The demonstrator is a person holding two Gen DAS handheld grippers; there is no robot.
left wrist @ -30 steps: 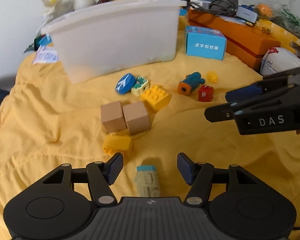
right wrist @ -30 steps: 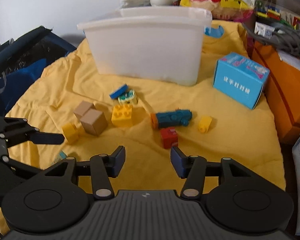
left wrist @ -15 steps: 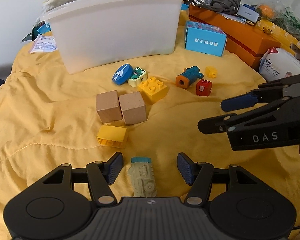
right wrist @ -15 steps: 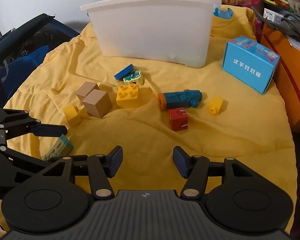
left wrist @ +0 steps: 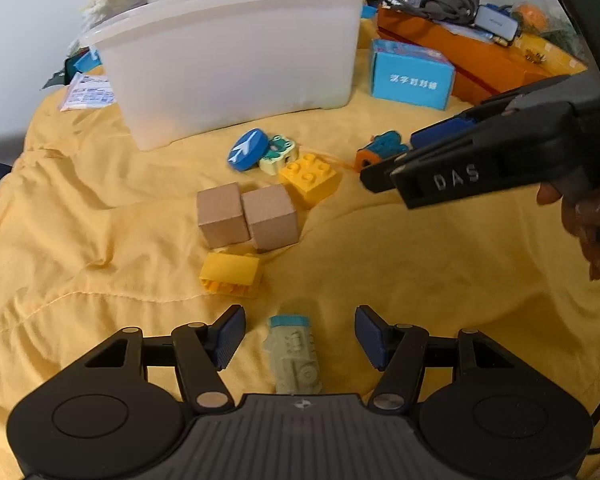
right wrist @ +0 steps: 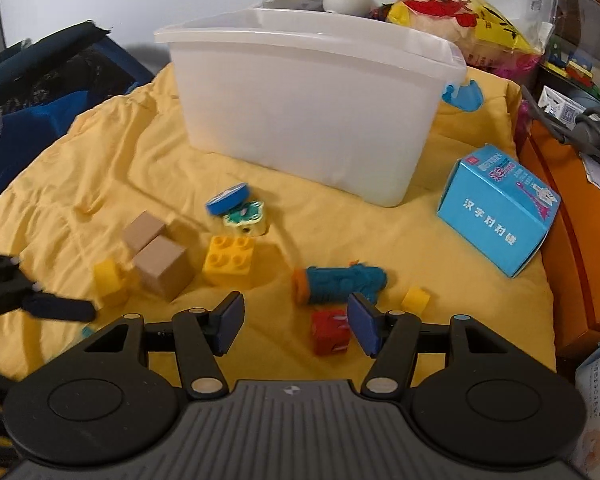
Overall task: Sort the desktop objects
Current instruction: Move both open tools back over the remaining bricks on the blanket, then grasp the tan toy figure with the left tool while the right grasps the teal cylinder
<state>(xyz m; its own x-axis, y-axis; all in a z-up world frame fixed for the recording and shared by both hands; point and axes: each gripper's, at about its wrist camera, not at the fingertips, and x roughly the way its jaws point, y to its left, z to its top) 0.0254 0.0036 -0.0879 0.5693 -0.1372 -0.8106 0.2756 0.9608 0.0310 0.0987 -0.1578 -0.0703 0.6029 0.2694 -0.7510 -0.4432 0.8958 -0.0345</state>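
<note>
yellow cloth (left wrist: pixel 380 264) is spread under everything, and nearest to the left wrist camera the left gripper (left wrist: pixel 300 334) is held with its jaws apart and nothing pressed between them; a pale green toy block with a teal cap (left wrist: pixel 294 354) is seen lying on the cloth between the open pads, untouched, so a grasp is judged ready but not yet made. compared with a second ago this gripper is not seen to have shifted. the right gripper (right wrist: pixel 296 320) is now brought in closer over the toys, and its jaws have just been opening; they are seen parted with nothing clamped, the red cube (right wrist: pixel 330 332) lying just inside the right pad and the teal cylinder with an orange end (right wrist: pixel 338 284) just beyond the tips. this widening is taken to mean that a pick of one of those two is being prepared. a little farther, a small yellow piece (right wrist: pixel 416 299) is seen beside the cylinder, and a flat yellow brick (left wrist: pixel 230 272) is found touching two wooden cubes (left wrist: pixel 246 218). beyond these a studded yellow brick (left wrist: pixel 309 176), a frog tile (left wrist: pixel 278 154) and a blue disc with a white arrow (left wrist: pixel 248 149) are clustered together. a light blue carton (right wrist: pixel 498 210) is set off to the right. farthest, the white plastic bin (left wrist: pixel 228 64) is stood on the cloth; whether anything lies inside it cannot be told, and sorting is judged to be at an early stage.
</note>
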